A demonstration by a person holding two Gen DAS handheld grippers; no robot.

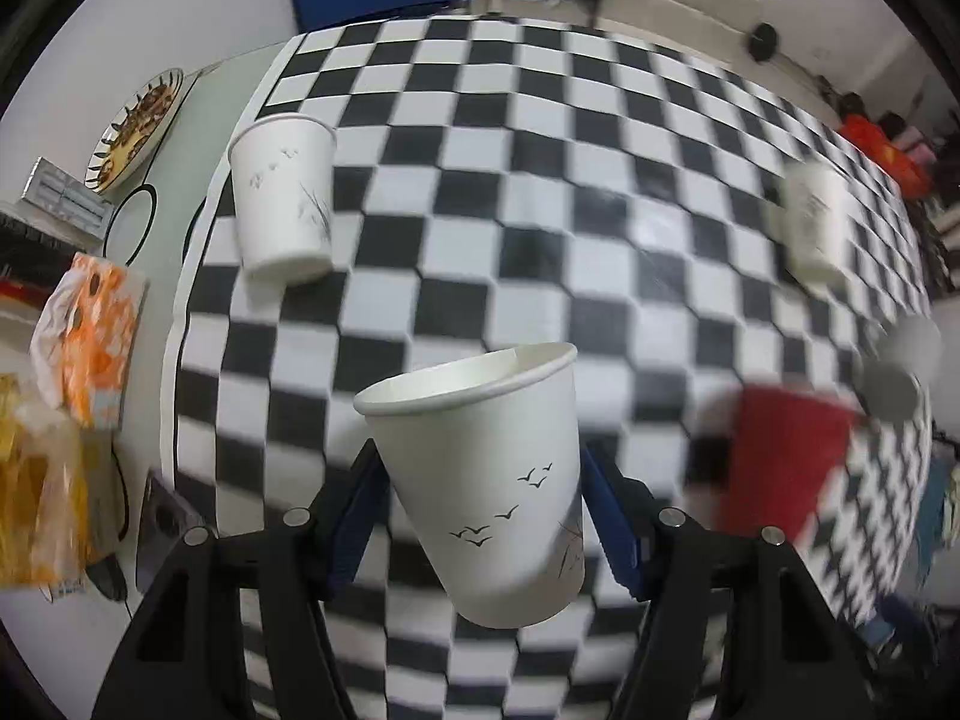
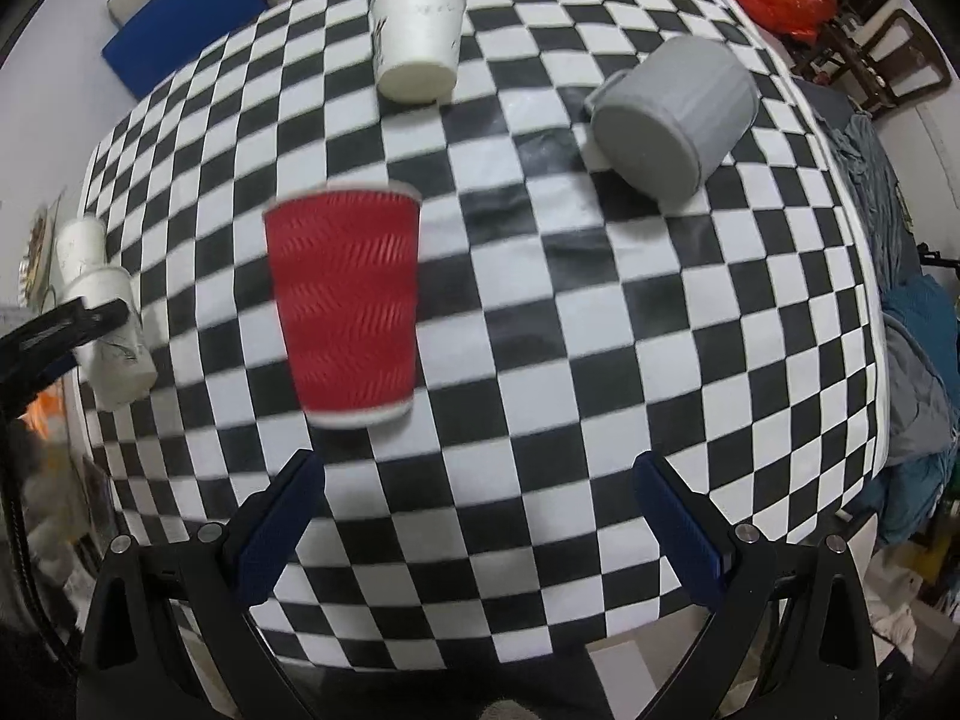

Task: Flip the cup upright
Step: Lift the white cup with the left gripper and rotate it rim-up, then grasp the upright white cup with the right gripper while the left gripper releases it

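Observation:
My left gripper [image 1: 480,498] is shut on a white paper cup with bird prints [image 1: 486,480], held mouth up and slightly tilted above the checkered tablecloth [image 1: 540,180]. The same held cup shows at the far left of the right wrist view [image 2: 111,336]. My right gripper [image 2: 480,516] is open and empty, just short of a red ribbed paper cup [image 2: 345,306] that stands mouth up on the cloth. In the left wrist view the red cup [image 1: 780,468] is blurred at the right.
Another white paper cup [image 1: 282,198] stands upright at the left. A further white cup [image 2: 417,36] stands at the far side. A grey mug [image 2: 672,114] lies on its side at the right. A patterned plate [image 1: 135,126] and orange packets [image 1: 90,336] lie off the cloth at the left.

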